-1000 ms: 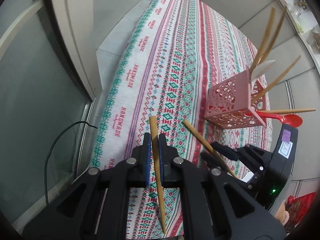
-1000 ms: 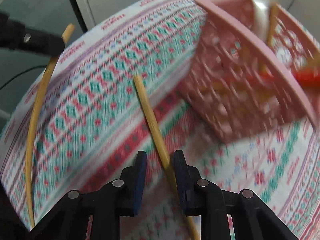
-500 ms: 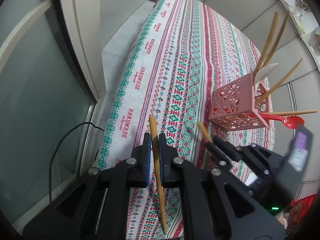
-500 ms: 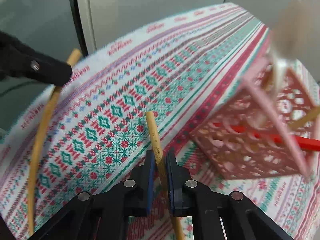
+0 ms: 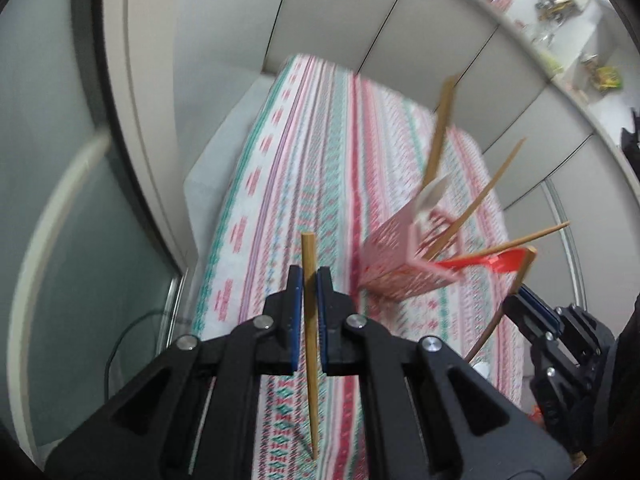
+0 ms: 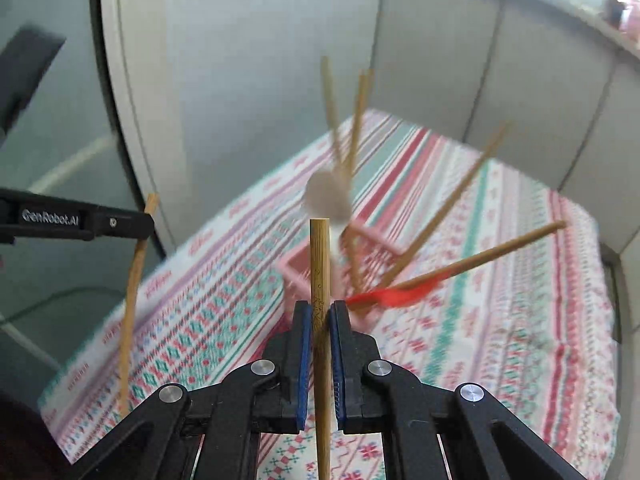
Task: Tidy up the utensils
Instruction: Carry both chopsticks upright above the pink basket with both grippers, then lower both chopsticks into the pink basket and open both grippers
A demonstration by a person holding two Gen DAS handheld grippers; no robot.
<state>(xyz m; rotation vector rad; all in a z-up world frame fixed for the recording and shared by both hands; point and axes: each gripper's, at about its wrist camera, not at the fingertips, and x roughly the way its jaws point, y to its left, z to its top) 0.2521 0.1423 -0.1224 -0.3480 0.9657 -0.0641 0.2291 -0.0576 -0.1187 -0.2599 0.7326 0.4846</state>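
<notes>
My left gripper (image 5: 308, 276) is shut on a wooden chopstick (image 5: 310, 360) held upright above the patterned tablecloth. My right gripper (image 6: 320, 312) is shut on a second wooden chopstick (image 6: 320, 264), also lifted off the cloth. A pink lattice utensil holder (image 5: 396, 256) stands ahead, with several chopsticks (image 5: 440, 132), a white spoon (image 5: 430, 196) and a red spoon (image 5: 500, 258) in it. The holder (image 6: 296, 268) lies just beyond my right fingertips in the right wrist view. The right gripper (image 5: 528, 300) shows at the right of the left wrist view, the left gripper (image 6: 148, 220) at the left of the right wrist view.
The table (image 5: 320, 140) carries a red, green and white patterned cloth. A glass door with a dark frame (image 5: 100, 120) runs along its left side. Grey cabinet panels (image 6: 500, 60) stand behind, with a cluttered shelf (image 5: 560, 0) above them.
Both grippers have risen from the cloth with their chopsticks. The right gripper closed on its chopstick a second ago and now holds it upright in front of the holder.
</notes>
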